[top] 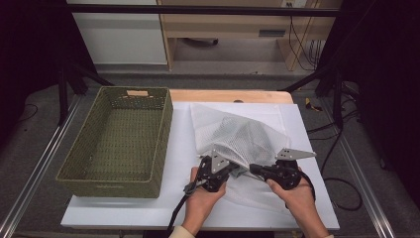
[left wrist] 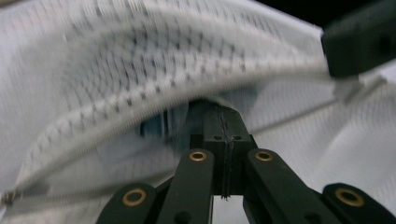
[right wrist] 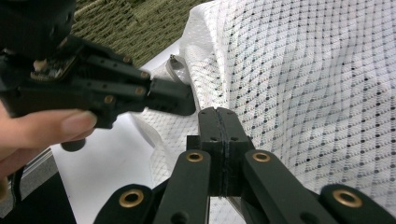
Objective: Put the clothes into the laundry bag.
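— Where do we find the basket?

— On the left part of the board that covers the table, its long sides running away from us.

— And the mesh bag?

— To the right of the basket, apart from it, lying on the board's middle and right part.

— Where do we see the grippers?

— Both at the bag's near edge. The left gripper sits at the near left of the bag, the right gripper just to its right, tips facing each other and close together, with the bag's edge at them.

— Behind the table?

— A shelf unit stands on the floor, well beyond the far edge.
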Tool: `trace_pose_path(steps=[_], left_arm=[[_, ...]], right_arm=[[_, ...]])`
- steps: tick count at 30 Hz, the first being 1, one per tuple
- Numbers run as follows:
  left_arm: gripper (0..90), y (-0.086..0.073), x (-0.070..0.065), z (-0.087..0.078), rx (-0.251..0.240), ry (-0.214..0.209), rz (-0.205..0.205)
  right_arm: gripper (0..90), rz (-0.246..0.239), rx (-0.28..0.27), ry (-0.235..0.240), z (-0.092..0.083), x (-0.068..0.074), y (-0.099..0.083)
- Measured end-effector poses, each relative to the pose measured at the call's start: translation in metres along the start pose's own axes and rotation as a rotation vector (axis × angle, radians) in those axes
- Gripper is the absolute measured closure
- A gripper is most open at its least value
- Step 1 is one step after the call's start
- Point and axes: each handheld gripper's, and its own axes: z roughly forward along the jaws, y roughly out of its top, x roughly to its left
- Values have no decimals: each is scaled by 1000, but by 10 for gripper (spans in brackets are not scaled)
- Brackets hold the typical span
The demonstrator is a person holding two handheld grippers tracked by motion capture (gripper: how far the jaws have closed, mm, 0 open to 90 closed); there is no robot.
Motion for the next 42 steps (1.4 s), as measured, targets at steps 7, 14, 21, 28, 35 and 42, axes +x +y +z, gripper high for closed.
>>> trace_pose_path(steps=[7, 14, 21, 28, 35, 42], left_arm=[[900, -16, -5, 14, 105, -11, 46], [900, -20, -7, 31, 155, -21, 47], [900, -12, -2, 46, 156, -1, 32], [900, -5, 3, 57, 136, 31, 16], [900, -2, 10, 61, 122, 47, 10], [900, 1, 9, 63, 119, 44, 6]], right_arm=[[900, -2, 8, 1, 2, 2, 0], [900, -3, 10, 9, 2, 2, 0], [900, -1, 10, 10, 2, 3, -1], [900, -4, 27, 11, 5, 5, -2], [900, -6, 43, 6, 7, 6, -4], [900, -3, 45, 3, 7, 5, -5]])
